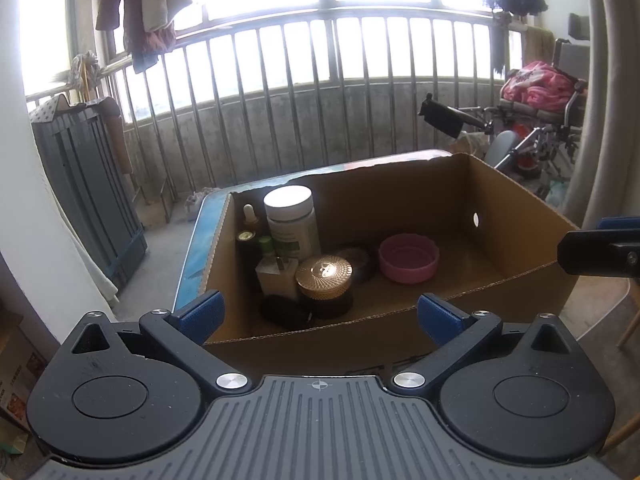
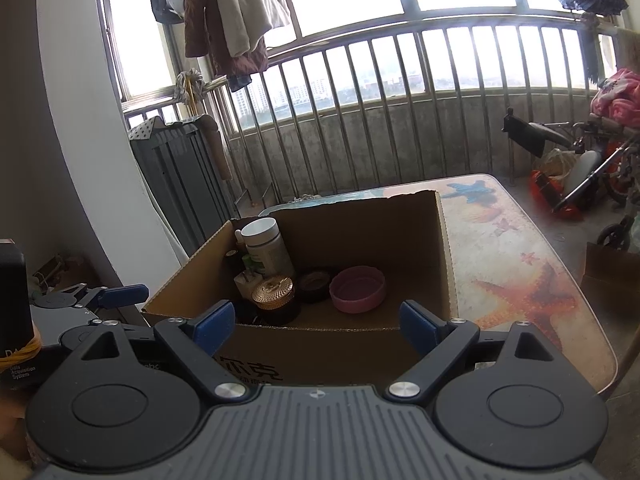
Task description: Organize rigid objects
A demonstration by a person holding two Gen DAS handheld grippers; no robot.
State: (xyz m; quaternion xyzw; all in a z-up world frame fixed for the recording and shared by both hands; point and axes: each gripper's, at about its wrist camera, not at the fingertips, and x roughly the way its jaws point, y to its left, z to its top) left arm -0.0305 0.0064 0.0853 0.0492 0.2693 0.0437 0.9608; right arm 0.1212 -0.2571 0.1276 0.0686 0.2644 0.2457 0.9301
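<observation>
An open cardboard box stands on a table. Packed in its left part are a white-capped bottle, a dropper bottle, a white plug adapter, a gold-lidded jar and a dark round tin. A pink round lid lies beside them on the box floor. My left gripper hovers open in front of the box's near wall, nothing between its fingers. My right gripper is likewise open and empty before the near wall.
The table has a starfish-patterned top, bare to the right of the box. A metal railing runs behind it. A wheelchair with pink cloth stands at the right, a dark folded rack at the left.
</observation>
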